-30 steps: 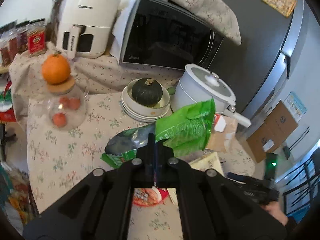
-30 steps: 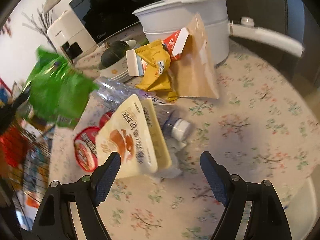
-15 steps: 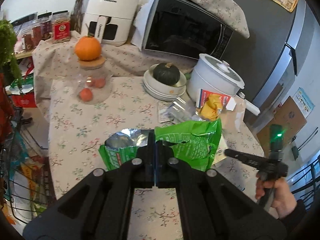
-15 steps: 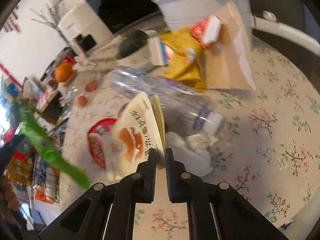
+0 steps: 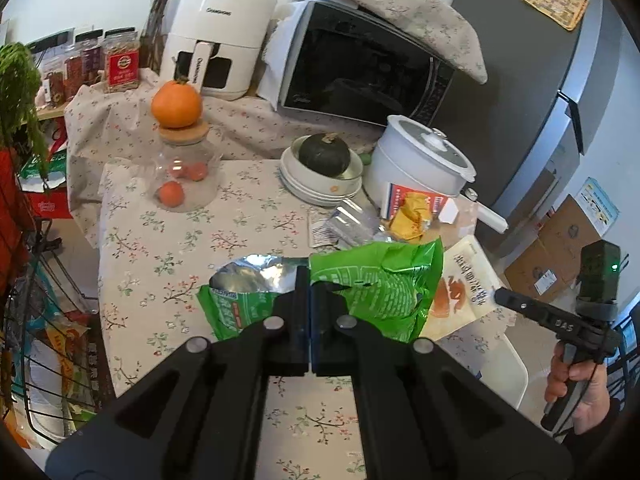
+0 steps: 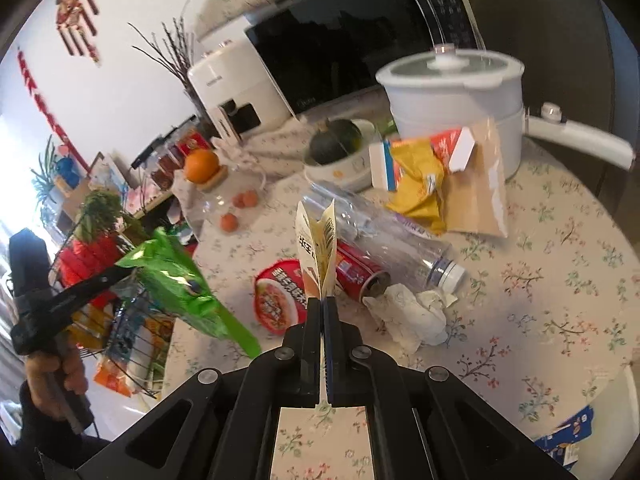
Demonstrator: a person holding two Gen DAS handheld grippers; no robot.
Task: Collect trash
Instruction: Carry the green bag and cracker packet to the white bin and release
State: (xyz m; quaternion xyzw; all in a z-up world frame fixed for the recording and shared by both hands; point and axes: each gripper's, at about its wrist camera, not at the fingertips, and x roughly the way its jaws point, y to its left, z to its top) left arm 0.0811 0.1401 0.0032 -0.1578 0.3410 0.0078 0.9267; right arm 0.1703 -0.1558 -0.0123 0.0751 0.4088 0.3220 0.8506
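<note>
My left gripper [image 5: 309, 276] is shut on an empty green snack bag [image 5: 376, 284] with a silver inside, held above the flowered tablecloth [image 5: 168, 248]. My right gripper [image 6: 323, 300] is shut on a cream snack pouch [image 6: 318, 248], lifted off the table and seen edge-on; in the left wrist view that pouch [image 5: 464, 284] hangs at the right. Left on the table are a clear plastic bottle [image 6: 384, 236], a red can [image 6: 356, 272], a red noodle-cup lid [image 6: 280, 300], a crumpled tissue [image 6: 412, 312], a yellow wrapper [image 6: 420, 188] and a brown paper bag [image 6: 476, 200].
A white pot [image 6: 456, 92] with a long handle, stacked bowls holding a dark squash [image 5: 324, 152] and a glass jar topped with an orange [image 5: 176, 104] stand behind. A microwave [image 5: 360, 64] and air fryer [image 5: 220, 36] are at the back. A wire basket [image 5: 44, 340] stands left of the table.
My right gripper shut on the cream pouch and lifted it off the table. My left gripper drew back from the pile with the green bag.
</note>
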